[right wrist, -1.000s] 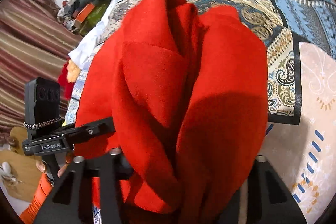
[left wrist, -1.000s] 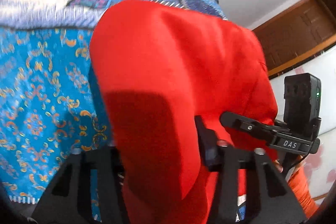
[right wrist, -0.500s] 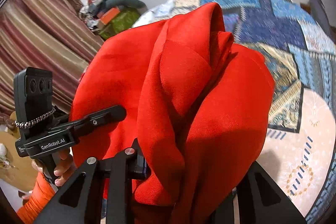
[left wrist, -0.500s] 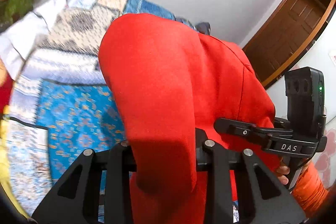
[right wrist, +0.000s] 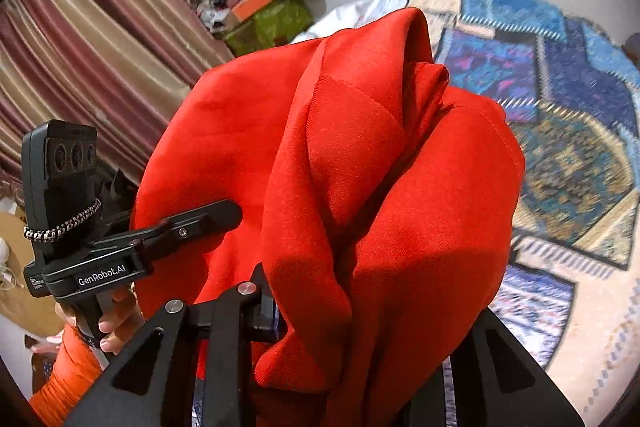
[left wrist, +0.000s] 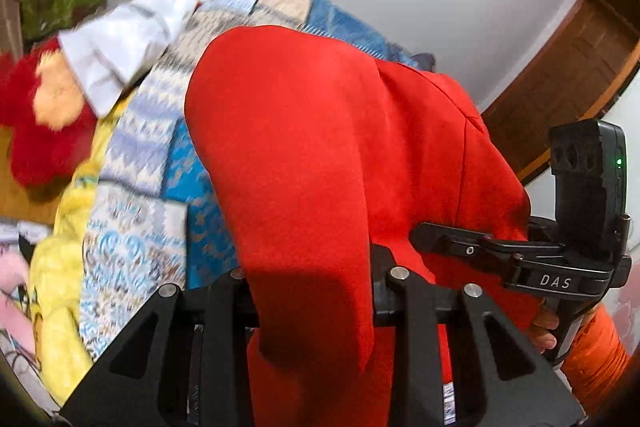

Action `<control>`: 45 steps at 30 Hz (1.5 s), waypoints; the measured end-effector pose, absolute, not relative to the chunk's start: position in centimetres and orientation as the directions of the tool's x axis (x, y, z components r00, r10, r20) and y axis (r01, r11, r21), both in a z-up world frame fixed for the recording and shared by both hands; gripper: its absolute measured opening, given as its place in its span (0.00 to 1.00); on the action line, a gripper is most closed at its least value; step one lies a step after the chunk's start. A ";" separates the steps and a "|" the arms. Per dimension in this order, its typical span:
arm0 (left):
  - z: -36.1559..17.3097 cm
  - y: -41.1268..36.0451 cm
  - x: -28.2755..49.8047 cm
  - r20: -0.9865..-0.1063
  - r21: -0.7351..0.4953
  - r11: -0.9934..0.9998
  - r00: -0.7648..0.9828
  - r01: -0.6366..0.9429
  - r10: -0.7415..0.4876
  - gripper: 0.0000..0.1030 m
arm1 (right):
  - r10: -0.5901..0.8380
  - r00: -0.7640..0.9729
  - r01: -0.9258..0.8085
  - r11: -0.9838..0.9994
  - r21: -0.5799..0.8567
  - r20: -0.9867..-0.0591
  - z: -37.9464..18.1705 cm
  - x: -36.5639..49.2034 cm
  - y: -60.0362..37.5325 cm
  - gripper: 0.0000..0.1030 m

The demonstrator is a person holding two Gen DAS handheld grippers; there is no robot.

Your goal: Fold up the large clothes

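Bedspread (right wrist: pixel 568 163) patchwork, spread ahead of fingers and below. Red garment (left wrist: pixel 320 155) bunched, draped over both tools, raised clear of bedspread. Left gripper (left wrist: pixel 316 291) clamped on cloth fold; right gripper (right wrist: pixel 360 311) also grasping cloth (fingertips buried, so judged from pinched folds). Advice: keep both grips level, pull apart until cloth hangs taut, then lower flat.
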State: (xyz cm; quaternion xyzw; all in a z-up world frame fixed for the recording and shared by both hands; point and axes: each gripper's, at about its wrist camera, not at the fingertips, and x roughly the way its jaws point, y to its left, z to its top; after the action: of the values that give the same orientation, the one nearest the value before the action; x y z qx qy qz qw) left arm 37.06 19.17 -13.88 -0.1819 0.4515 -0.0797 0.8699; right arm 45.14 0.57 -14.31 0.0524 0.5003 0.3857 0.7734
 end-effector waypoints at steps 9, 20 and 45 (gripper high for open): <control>-25.0 22.3 37.8 -0.840 -0.420 0.896 0.436 -0.148 -0.322 0.32 | 0.583 0.043 -0.483 0.723 0.494 -0.811 -24.2 46.3 4.8 0.26; -26.7 21.4 34.6 -0.877 -0.252 0.964 0.442 -0.085 -0.191 0.67 | 0.465 -0.047 -0.531 0.738 0.416 -0.884 -28.2 46.3 3.6 0.49; -27.0 21.4 26.1 -0.878 -0.006 0.987 0.473 -0.163 0.073 0.93 | 0.151 0.281 -0.598 0.800 -0.050 -0.948 -25.5 40.0 -5.5 0.78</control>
State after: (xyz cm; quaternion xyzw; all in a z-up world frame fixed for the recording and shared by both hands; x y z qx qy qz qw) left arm 26.12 21.44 -27.03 -0.0443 0.5087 0.0688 0.8571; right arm 39.95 -5.53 -25.49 -0.2039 0.5485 0.2419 0.7740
